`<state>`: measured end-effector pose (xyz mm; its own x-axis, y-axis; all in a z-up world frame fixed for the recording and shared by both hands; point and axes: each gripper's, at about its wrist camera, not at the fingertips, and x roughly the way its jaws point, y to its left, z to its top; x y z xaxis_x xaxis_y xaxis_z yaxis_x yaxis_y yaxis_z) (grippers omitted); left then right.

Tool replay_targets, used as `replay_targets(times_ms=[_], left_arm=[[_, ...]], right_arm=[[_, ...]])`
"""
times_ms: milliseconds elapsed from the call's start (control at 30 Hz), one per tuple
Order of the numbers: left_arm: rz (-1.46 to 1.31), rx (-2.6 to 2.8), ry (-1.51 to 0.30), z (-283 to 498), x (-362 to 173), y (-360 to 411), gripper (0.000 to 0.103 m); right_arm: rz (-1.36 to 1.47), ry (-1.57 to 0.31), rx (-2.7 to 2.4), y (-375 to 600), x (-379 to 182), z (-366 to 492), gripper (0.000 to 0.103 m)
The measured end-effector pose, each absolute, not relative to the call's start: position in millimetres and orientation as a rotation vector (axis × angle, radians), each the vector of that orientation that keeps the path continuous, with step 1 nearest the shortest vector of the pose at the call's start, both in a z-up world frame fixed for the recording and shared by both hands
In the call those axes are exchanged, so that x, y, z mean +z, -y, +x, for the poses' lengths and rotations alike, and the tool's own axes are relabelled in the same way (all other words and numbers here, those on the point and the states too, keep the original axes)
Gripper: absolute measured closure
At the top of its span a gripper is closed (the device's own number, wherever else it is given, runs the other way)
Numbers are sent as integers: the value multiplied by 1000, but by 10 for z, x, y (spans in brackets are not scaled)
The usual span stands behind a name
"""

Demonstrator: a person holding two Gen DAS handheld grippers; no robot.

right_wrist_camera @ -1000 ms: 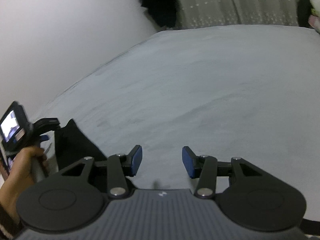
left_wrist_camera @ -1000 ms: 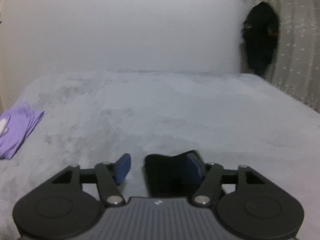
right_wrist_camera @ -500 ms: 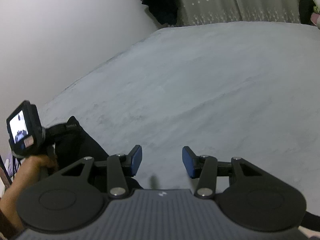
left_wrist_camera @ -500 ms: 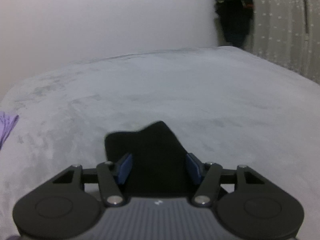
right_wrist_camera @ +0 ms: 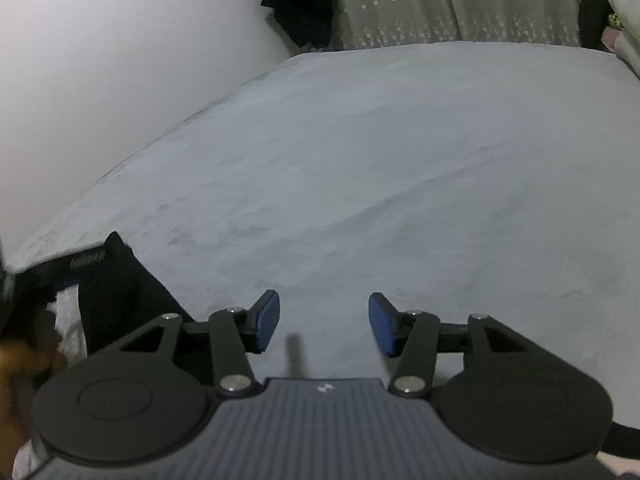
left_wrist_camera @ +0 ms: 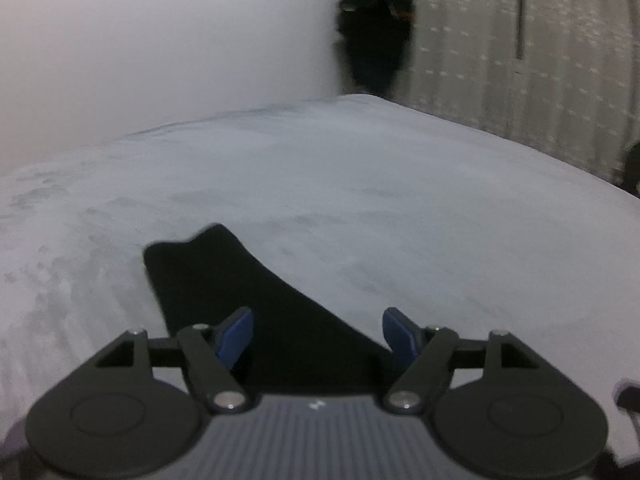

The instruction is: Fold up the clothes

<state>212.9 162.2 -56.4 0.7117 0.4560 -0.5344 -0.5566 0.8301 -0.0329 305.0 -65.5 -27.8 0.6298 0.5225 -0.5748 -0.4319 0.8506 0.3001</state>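
A black garment (left_wrist_camera: 224, 280) lies on the grey bed (left_wrist_camera: 400, 200), one corner pointing away from me. My left gripper (left_wrist_camera: 318, 336) hovers over its near part. The jaws are opening, and the cloth lies between them with neither blue pad pressing on it. In the right wrist view the same black garment (right_wrist_camera: 120, 292) is at the lower left, beside a blurred hand (right_wrist_camera: 24, 360) that holds the left tool. My right gripper (right_wrist_camera: 323, 322) is over bare bedding to the garment's right. Its jaws are opening with nothing between them.
A white wall (left_wrist_camera: 160, 40) runs along the bed's far left side. Dark clothes (left_wrist_camera: 376, 28) hang in the corner next to a patterned curtain (left_wrist_camera: 520, 60). More dark and light items (right_wrist_camera: 600, 12) sit past the bed's far right corner.
The left gripper has swung to the right, so the purple cloth left its view. Its jaws widened and the black cloth now lies loose between them. The right gripper stayed in place and opened slightly.
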Motion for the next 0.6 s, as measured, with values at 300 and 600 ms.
replay_targets(times_ms=[300, 600], left_arm=[[-102, 377, -588, 1697, -491, -1166, 29], [-88, 192, -625, 1266, -230, -812, 22]], right_arm=[[180, -713, 492, 832, -63, 2815, 47], [177, -742, 413, 1321, 347, 2187, 46]])
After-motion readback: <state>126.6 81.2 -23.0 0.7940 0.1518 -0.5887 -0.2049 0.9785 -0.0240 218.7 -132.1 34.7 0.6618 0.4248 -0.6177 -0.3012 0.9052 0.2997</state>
